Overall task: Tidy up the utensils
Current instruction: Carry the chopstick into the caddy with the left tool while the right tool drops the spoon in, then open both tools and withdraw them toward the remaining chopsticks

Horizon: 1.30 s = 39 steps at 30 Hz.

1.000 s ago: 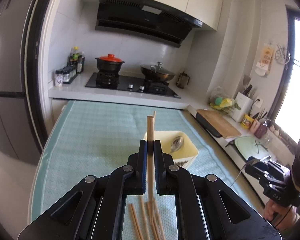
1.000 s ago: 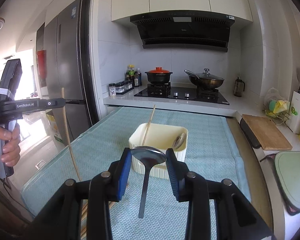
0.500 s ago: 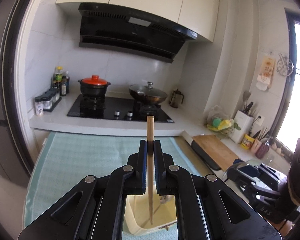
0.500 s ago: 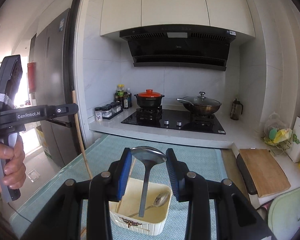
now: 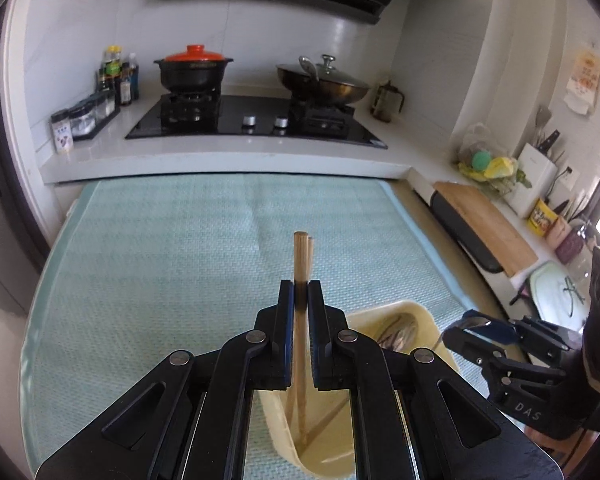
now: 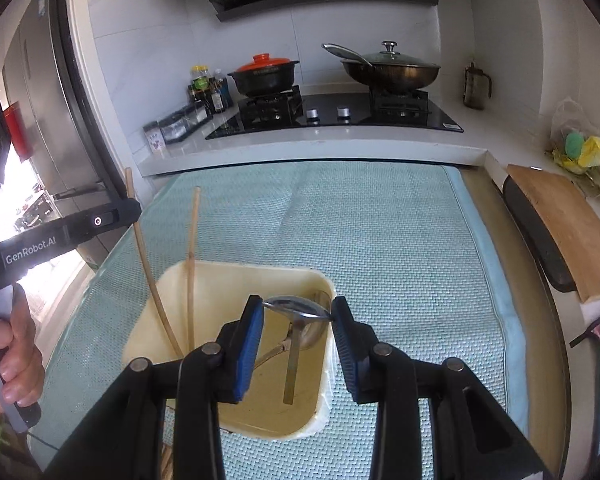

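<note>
My left gripper (image 5: 300, 292) is shut on an upright wooden chopstick (image 5: 300, 252) whose lower end dips inside the cream bin (image 5: 428, 320). A second chopstick (image 6: 192, 248) leans in the bin's left corner. My right gripper (image 6: 298, 312) is shut on a metal spoon (image 6: 296, 306), gripped by its bowl between the blue pads (image 6: 252, 336). The spoon's handle hangs down into the bin (image 6: 240, 268), where another spoon (image 6: 312, 332) lies. In the right wrist view the left gripper (image 6: 134, 212) comes in from the left with its chopstick (image 6: 148, 264).
The bin stands on a pale green mat (image 5: 160, 260) covering the table. Behind it are a counter with a hob (image 5: 256, 120), a black pot with a red lid (image 5: 194, 66) and a lidded wok (image 5: 324, 80). A wooden cutting board (image 5: 488, 224) lies at the right. A hand (image 6: 12, 356) grips the left tool.
Both grippers have moved forward and down over the bin. The chopstick's lower end and the spoon's handle now reach inside it. Neither grip has changed.
</note>
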Each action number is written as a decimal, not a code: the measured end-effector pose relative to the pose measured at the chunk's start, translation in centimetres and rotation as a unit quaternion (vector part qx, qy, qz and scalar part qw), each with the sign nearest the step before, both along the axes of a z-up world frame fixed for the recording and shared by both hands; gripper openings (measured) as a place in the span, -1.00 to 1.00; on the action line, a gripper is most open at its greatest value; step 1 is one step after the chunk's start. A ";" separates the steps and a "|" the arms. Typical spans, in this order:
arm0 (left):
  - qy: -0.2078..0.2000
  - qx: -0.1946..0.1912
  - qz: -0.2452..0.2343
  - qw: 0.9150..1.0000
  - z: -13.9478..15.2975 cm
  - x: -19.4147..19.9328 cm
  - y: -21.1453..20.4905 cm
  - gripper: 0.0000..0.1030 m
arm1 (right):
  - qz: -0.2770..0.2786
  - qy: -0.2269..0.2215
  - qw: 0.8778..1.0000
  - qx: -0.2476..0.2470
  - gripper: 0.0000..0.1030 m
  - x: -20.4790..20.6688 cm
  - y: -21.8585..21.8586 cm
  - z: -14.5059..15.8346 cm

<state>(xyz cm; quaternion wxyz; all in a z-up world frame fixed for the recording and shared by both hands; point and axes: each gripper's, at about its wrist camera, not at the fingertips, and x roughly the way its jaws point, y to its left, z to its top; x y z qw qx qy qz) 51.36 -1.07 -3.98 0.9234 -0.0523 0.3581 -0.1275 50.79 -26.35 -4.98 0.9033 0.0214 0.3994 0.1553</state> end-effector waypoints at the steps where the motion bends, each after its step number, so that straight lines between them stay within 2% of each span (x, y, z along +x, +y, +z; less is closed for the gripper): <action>1: 0.004 0.003 -0.001 1.000 -0.3 0.2 -0.2 -0.91 | -0.001 0.004 1.000 -0.003 -0.31 0.3 0.1 -0.3; 7: 0.013 0.019 -0.001 1.000 -1.1 0.9 -0.8 -0.85 | -0.012 -0.002 1.000 -0.009 -0.31 1.4 -0.1 -1.0; 8: 0.013 0.018 -0.001 1.000 -1.1 0.8 -0.7 -0.73 | -0.013 0.000 1.000 -0.012 -0.29 1.9 -0.1 -1.0; 9: 0.013 0.015 0.000 1.000 -1.0 0.7 -0.5 -0.48 | -0.015 0.001 1.000 -0.014 -0.15 2.1 -0.1 -0.9; 11: 0.009 0.011 0.005 1.000 -0.4 0.0 0.1 -0.17 | -0.018 -0.006 1.000 -0.013 -0.08 2.3 -0.4 -0.3; 13: -0.004 0.013 0.005 1.000 0.6 -1.3 1.0 -0.13 | -0.021 -0.023 0.999 -0.008 -0.08 1.4 -0.8 1.1; 18: -0.031 0.019 0.013 0.999 3.3 -7.5 4.8 0.19 | -0.012 -0.072 0.997 -0.001 -0.07 -3.6 -2.0 5.4; 22: -0.035 0.033 0.022 0.999 4.5 -13.8 8.2 0.29 | 0.004 -0.112 0.994 -0.006 -0.02 -9.4 -2.8 7.7; 24: -0.037 0.047 0.024 0.998 4.6 -17.1 9.8 0.36 | 0.010 -0.129 0.992 -0.009 0.13 -12.5 -3.3 8.1; 25: -0.038 0.058 0.024 0.997 4.5 -18.7 10.4 0.37 | 0.011 -0.137 0.991 -0.012 0.13 -14.0 -3.4 8.1; 28: -0.038 0.095 0.033 0.994 3.7 -23.2 12.0 0.45 | 0.014 -0.147 0.989 -0.025 0.13 -18.3 -4.0 7.4; 31: -0.034 0.106 0.039 0.993 2.2 -26.9 12.8 0.50 | 0.012 -0.140 0.990 -0.029 0.14 -22.0 -4.2 5.7; 33: -0.031 0.097 0.050 0.994 0.7 -29.0 12.9 0.59 | 0.009 -0.135 0.990 -0.030 0.13 -24.3 -4.1 4.3; 39: -0.002 0.035 0.070 0.997 -5.5 -32.3 11.2 0.61 | -0.007 -0.110 0.993 -0.037 0.13 -29.7 -2.5 -1.1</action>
